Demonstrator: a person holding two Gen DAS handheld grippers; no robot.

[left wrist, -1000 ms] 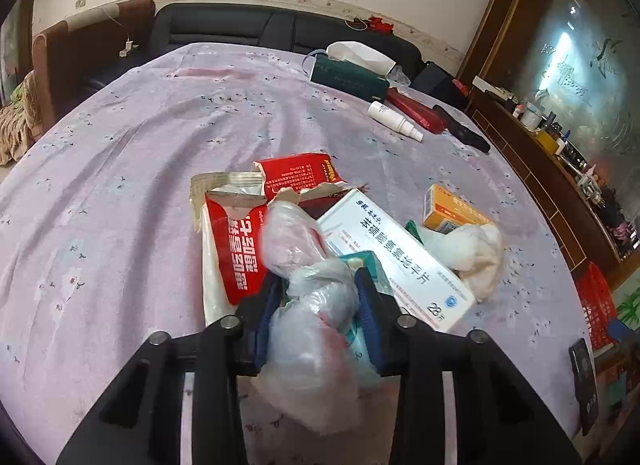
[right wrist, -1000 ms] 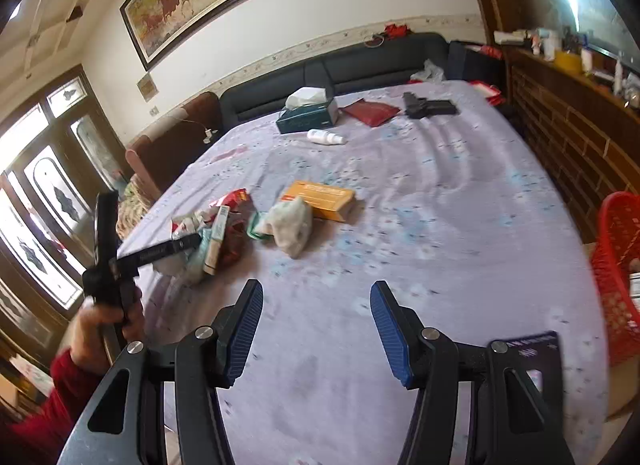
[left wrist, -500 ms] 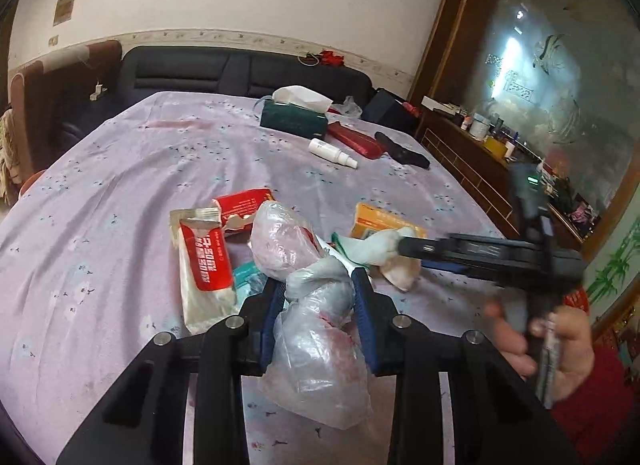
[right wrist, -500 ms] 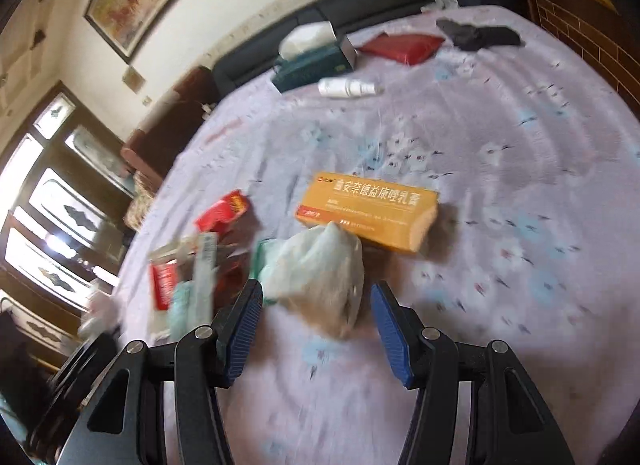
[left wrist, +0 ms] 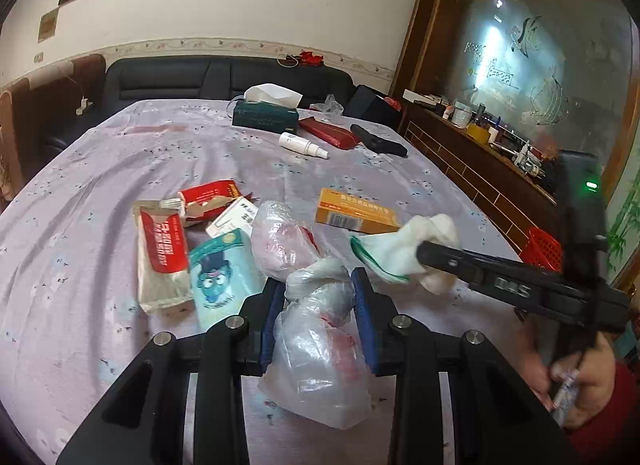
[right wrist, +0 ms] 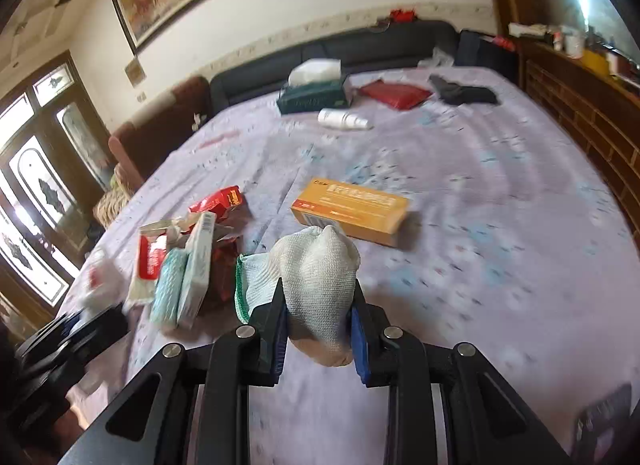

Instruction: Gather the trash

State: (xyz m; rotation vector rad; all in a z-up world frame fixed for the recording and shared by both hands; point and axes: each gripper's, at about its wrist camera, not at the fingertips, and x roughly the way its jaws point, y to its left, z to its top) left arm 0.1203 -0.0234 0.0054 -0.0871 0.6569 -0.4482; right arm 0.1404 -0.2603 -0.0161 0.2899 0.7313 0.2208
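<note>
— Where's the trash?

— My right tool has just closed onto the white knitted glove, by the counter's near edge; the orange box lies just beyond.

— And your left?

— My left tool is clamped on the clear plastic bag — wrappers beside it.

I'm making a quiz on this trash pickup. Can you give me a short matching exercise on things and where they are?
1 clear plastic bag
2 white knit glove
3 orange box
4 white bottle

A lying beside the green tissue box
B in the left gripper
C flat on the purple cloth, just beyond the glove
D in the right gripper

Pairs: 1-B, 2-D, 3-C, 4-A
</note>
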